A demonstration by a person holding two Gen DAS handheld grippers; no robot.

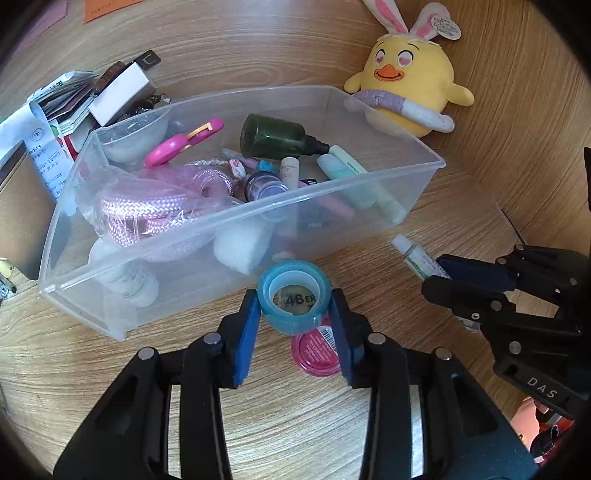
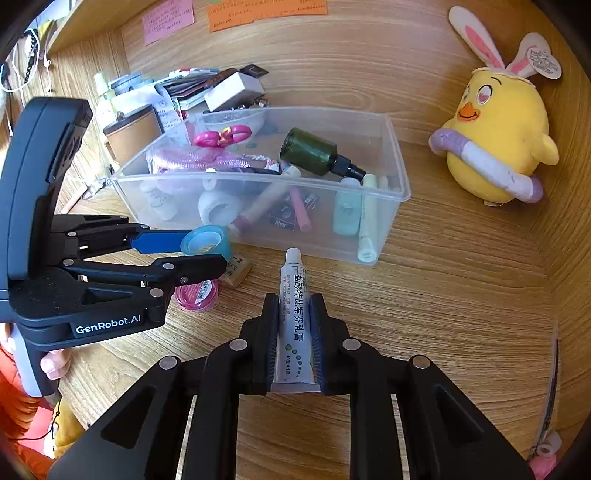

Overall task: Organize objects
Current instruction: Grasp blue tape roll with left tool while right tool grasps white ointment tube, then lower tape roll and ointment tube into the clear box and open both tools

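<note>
Black left claw (image 2: 207, 254) body reads "GenRobot.AI"; black right claw (image 1: 439, 275) body "DAS"; blue tape roll (image 1: 294, 301) core "48".

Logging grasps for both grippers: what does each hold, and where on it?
Left gripper clamps the blue tape roll across its sides. Right gripper grips the white ointment tube at its flat lower end.

A plush yellow chick toy (image 2: 498, 147) with pink-lined rabbit ears and a lilac-and-white swim ring round its belly sat on the wood-grain desk (image 2: 443, 314), leaning against the back panel. Well to the left of the chick, a heap of white cardboard boxes and printed paper leaflets (image 2: 214, 90) lay piled. Beyond that heap, farther from the chick, stood a brown cylindrical container (image 2: 133, 134). Above the chick and to its left, an orange paper note (image 2: 266, 13) and a pink paper note (image 2: 168, 20) were stuck to the wooden back wall.
</note>
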